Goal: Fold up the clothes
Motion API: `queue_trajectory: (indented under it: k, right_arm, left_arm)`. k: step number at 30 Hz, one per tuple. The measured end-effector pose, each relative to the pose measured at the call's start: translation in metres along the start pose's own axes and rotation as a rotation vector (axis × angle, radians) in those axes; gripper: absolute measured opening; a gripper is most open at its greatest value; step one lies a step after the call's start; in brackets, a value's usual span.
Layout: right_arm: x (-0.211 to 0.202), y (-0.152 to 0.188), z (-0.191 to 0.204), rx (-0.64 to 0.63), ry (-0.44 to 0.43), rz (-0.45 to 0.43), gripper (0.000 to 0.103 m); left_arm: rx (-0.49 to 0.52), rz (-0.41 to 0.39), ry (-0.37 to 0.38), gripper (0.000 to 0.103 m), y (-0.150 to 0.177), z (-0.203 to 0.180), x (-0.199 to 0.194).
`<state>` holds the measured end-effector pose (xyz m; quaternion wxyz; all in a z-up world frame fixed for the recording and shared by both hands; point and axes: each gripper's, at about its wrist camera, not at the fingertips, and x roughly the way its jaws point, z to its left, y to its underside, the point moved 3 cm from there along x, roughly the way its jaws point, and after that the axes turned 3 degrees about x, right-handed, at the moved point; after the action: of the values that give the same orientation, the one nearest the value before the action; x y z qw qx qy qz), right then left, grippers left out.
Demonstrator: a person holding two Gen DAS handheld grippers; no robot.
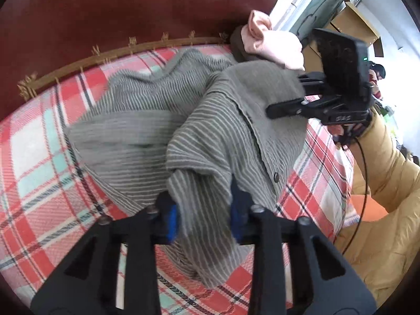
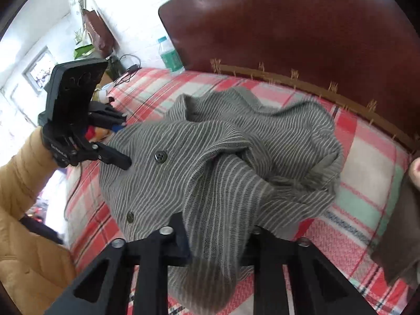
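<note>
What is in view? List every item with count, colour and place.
shirt: one, grey with pale stripes, crumpled mid-bed
buttons: two showing, dark, on the shirt front
bedcover: one, red-white-mint plaid, under the shirt
headboard: one, dark red-brown, behind the bed
pink garment: one, by the headboard
bottle: one, green, beside the headboard
cardboard box: one, brown, beyond the bed
sleeve: mustard, right arm
left claw: black, blue pads, gripping shirt
right claw: black, gripping shirt

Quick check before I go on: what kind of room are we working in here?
Most likely a bedroom: the striped shirt lies on a plaid bedspread against a dark wooden headboard, with a bottle beside the bed.
</note>
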<state>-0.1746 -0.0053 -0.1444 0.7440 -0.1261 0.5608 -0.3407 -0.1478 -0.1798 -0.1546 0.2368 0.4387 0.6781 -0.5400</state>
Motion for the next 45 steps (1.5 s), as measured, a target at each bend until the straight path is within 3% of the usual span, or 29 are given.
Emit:
queue_trajectory:
  k: [7,12,17,23,27,31,34,36,38,41,43,45]
  right_arm:
    - [-0.045,-0.042,-0.004,0.057,0.005,-0.203,0.013]
    - [-0.018,-0.066,-0.054,0.235,-0.01,-0.225,0.013]
    - [0.039,-0.064,-0.091,0.359,0.003,-0.152,0.012]
    - [0.069,-0.065,-0.105,0.4,0.015,-0.155,0.012]
    - [0.078,-0.069,-0.108,0.419,0.044,-0.166,0.012]
    - [0.088,-0.067,-0.11,0.447,0.049,-0.18,0.013]
    - [0.086,-0.065,-0.11,0.456,0.056,-0.184,0.018]
    - [0.074,-0.063,-0.106,0.443,0.071,-0.189,0.027]
    - [0.053,-0.063,-0.093,0.393,0.121,-0.218,0.044]
    - [0.008,-0.064,-0.061,0.261,0.167,-0.309,0.046]
    - [-0.012,-0.062,-0.025,0.139,0.107,-0.359,0.046]
    - [-0.009,-0.059,0.005,0.028,0.08,-0.339,0.044]
  left_arm:
    - [-0.017,-0.146,-0.084,0.03,-0.055,0.005,-0.041]
    - [-0.088,-0.151,-0.145,0.03,-0.087,0.038,-0.024]
    - [-0.137,-0.08,-0.274,0.03,-0.079,0.068,0.021]
    - [-0.043,-0.147,-0.262,0.032,-0.067,0.03,0.006]
    - [0.02,-0.192,-0.253,0.06,-0.059,0.004,-0.004]
    - [0.084,-0.237,-0.243,0.06,-0.05,-0.022,-0.014]
    - [0.039,-0.122,-0.268,0.06,-0.032,-0.002,0.033]
    - [-0.042,-0.088,-0.255,0.061,-0.02,0.022,0.056]
    - [-0.076,-0.112,-0.231,0.061,-0.017,0.032,0.061]
    - [-0.093,-0.143,-0.215,0.061,-0.017,0.037,0.06]
    - [-0.093,-0.147,-0.212,0.061,-0.018,0.037,0.06]
    - [-0.091,-0.152,-0.2,0.061,-0.018,0.037,0.055]
